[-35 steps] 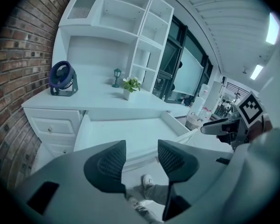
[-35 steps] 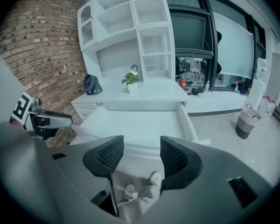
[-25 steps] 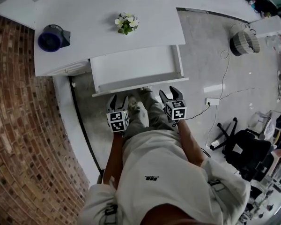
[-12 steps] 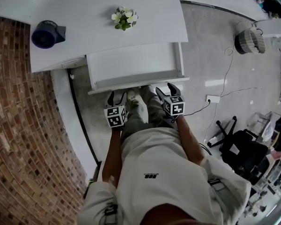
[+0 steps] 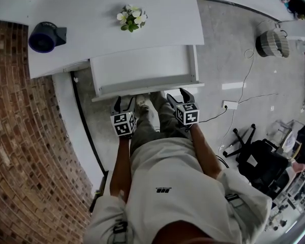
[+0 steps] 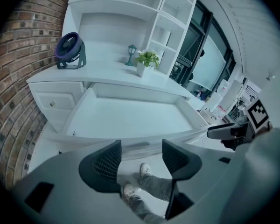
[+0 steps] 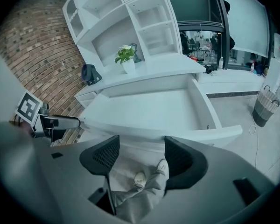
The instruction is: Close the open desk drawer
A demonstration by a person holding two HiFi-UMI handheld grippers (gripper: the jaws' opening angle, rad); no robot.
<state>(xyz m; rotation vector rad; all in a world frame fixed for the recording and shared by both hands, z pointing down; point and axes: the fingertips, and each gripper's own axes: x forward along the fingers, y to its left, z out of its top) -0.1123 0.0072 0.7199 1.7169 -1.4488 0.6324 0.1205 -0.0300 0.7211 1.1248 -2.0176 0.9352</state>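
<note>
Drawer [image 5: 142, 67]: stands pulled well out from under the white worktop [image 5: 157, 14]. Its front panel faces the person. It sits right of a small closed drawer unit beside the brick wall [image 5: 20, 136].

Left gripper [image 5: 123, 103]: held low in front of the drawer's front panel, towards its left end. The fingers are apart. In the left gripper view the gap between them frames only the person's trouser legs and shoes [image 6: 143, 170] on the floor below.

Right gripper [image 5: 178, 96]: held level with the other, before the right part of the same panel. Its fingers are likewise spread, with legs and a shoe seen through the gap.

Contact: in the head view both sets of fingertips lie just beside the panel's lower edge. Whether either touches it cannot be confirmed from this angle; the gripper views suggest a small gap.

Worktop contents: a dark blue fan [image 5: 43, 36] at the left end and a potted plant [image 5: 131, 18] with white flowers near the middle, well apart.

Surroundings: a woven basket [image 5: 271, 43] stands on the floor to the right.
</note>
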